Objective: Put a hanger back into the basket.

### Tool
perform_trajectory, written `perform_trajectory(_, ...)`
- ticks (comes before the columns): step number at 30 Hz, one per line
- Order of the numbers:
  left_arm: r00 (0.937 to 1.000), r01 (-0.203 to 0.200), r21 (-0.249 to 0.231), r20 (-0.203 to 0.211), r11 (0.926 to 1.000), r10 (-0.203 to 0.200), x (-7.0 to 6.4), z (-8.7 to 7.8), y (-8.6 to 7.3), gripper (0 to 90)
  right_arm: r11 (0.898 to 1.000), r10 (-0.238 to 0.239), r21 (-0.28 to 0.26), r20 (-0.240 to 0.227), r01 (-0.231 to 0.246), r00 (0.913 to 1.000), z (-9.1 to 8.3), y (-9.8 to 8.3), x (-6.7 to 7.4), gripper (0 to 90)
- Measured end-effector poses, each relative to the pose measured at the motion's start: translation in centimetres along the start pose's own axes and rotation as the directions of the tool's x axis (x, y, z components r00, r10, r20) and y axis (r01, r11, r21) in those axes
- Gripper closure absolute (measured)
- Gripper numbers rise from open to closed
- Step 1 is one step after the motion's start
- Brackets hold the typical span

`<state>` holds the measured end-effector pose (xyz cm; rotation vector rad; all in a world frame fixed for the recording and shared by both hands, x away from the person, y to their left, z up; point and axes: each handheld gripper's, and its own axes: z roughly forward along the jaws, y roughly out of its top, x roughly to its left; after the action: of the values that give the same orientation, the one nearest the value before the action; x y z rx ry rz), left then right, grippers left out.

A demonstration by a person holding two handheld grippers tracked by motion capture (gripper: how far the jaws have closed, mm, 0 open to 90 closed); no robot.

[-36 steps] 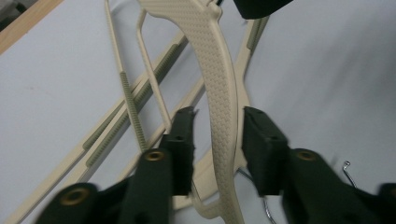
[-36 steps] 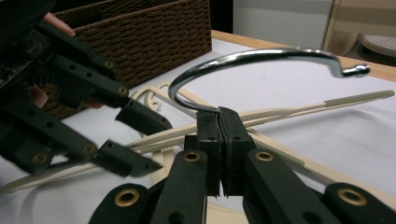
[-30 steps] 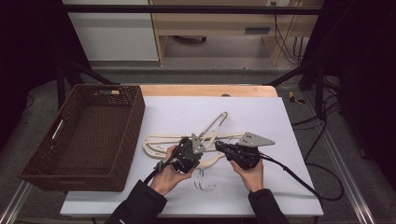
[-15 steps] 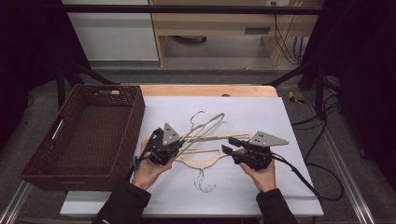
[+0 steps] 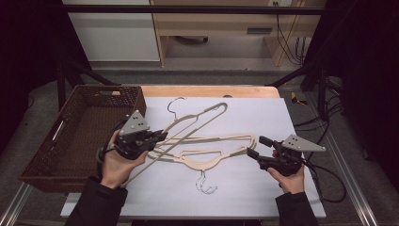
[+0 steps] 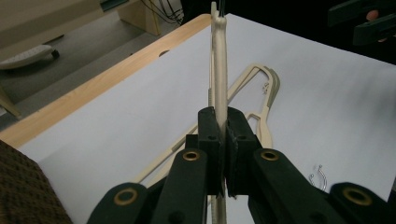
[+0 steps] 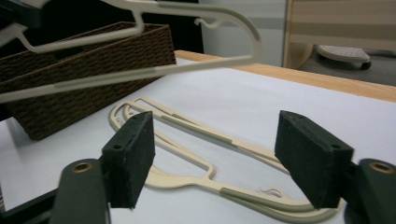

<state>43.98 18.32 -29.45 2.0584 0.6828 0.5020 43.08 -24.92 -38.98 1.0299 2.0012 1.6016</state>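
No legible text, labels, brand marks, numbers or signs found on any surface in these views.

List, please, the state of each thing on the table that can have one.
Left tongs: shut on the lifted hanger.
Right tongs: open, just opened, nothing between.
Lifted hanger: raised, tilted above the table.
Flat hangers: lying stacked on the white sheet.
Basket: upright, nothing seen inside.
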Motion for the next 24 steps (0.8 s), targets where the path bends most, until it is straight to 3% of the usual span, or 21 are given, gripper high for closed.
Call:
perform_trajectory(5, 0.9998, -0.019, -0.007, 0.002, 0.9998, 0.019, 1.6, -2.4, 0.9, 86.5, 1.0, 0.001, 0.0, 0.029, -0.001, 0.9996, -0.8, 0.1, -0.3, 19.1)
perform_trajectory(11, 0.9999, 0.013, -0.035, -0.006, 0.9993, -0.014, 4.8, -4.8, 1.0, 86.4, 1.0, 0.001, 0.006, 0.058, -0.001, 0.9983, -1.1, 0.1, -0.4, 12.2)
perform_trajectory(15, 0.9989, 0.042, -0.041, -0.02, 0.9983, -0.043, 7.4, -6.2, 0.4, 86.4, 1.0, 0.0, 0.005, 0.071, 0.0, 0.9975, -1.4, 0.0, -0.4, 11.0)
perform_trajectory(24, 0.9949, 0.056, -0.043, -0.082, 0.9975, -0.059, 11.9, -8.1, -1.8, 86.5, 1.0, 0.003, 0.003, 0.074, -0.003, 0.9973, -1.6, 0.0, -0.5, 10.7)
